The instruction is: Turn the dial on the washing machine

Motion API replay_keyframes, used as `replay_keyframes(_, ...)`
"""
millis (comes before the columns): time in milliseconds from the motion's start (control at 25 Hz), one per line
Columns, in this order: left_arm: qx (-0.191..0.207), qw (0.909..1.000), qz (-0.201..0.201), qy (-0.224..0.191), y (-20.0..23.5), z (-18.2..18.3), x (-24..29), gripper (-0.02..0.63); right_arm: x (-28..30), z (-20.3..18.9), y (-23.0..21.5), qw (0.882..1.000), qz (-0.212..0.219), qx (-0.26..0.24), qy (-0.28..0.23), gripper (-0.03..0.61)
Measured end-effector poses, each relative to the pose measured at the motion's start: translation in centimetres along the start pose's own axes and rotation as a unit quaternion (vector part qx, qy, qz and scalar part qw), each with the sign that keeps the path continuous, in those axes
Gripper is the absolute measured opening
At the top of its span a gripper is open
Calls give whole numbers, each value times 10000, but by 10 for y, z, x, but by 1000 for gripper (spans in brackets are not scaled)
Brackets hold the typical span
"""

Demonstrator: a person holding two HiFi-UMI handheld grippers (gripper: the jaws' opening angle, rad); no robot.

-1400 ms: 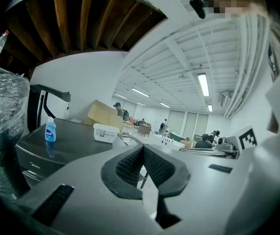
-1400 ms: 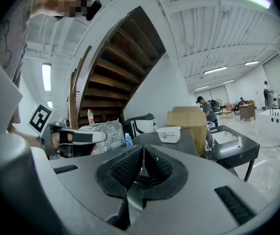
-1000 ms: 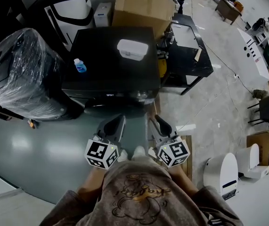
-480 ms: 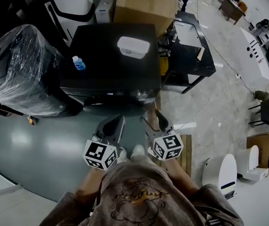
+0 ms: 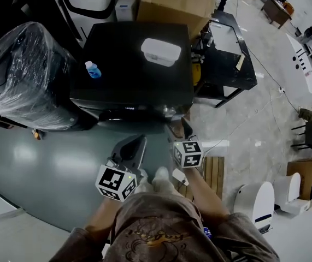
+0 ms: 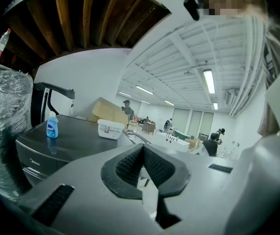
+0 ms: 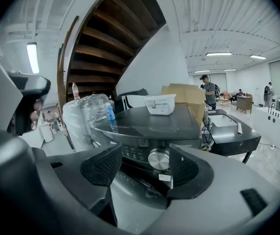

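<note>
The black washing machine (image 5: pixel 131 75) stands ahead of me, its silver dial (image 5: pixel 169 111) at the right end of the front panel. In the right gripper view the dial (image 7: pixel 158 159) shows between the two pads, still some way beyond them. My right gripper (image 5: pixel 178 127) is open, close in front of the panel, with nothing between its fingers. My left gripper (image 5: pixel 135 144) hangs lower and to the left, shut and empty; its pads (image 6: pixel 130 164) meet in the left gripper view.
A white lidded box (image 5: pixel 160 52) and a small blue bottle (image 5: pixel 93 70) rest on the machine's top. A plastic-wrapped appliance (image 5: pixel 19 75) stands to its left, a cardboard box (image 5: pixel 175 1) behind it, a black table (image 5: pixel 227 64) to its right. A wooden pallet (image 5: pixel 213 171) lies by my right foot.
My right gripper has moved forward and up toward the machine's front panel, and its jaws have opened wide. The left gripper has hardly moved.
</note>
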State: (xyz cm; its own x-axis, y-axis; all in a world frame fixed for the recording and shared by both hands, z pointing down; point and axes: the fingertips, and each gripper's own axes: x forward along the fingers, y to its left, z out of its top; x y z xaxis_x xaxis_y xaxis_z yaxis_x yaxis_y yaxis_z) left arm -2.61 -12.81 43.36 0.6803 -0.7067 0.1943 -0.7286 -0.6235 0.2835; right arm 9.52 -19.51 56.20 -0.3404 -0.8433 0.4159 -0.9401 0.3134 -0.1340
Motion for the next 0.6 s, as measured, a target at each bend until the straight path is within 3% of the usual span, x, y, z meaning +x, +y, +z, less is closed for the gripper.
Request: replay_keyframes(600,-84,9994,278,202,25,-14,-5,-2,85,-59,-40,9944,-616,147,845,265)
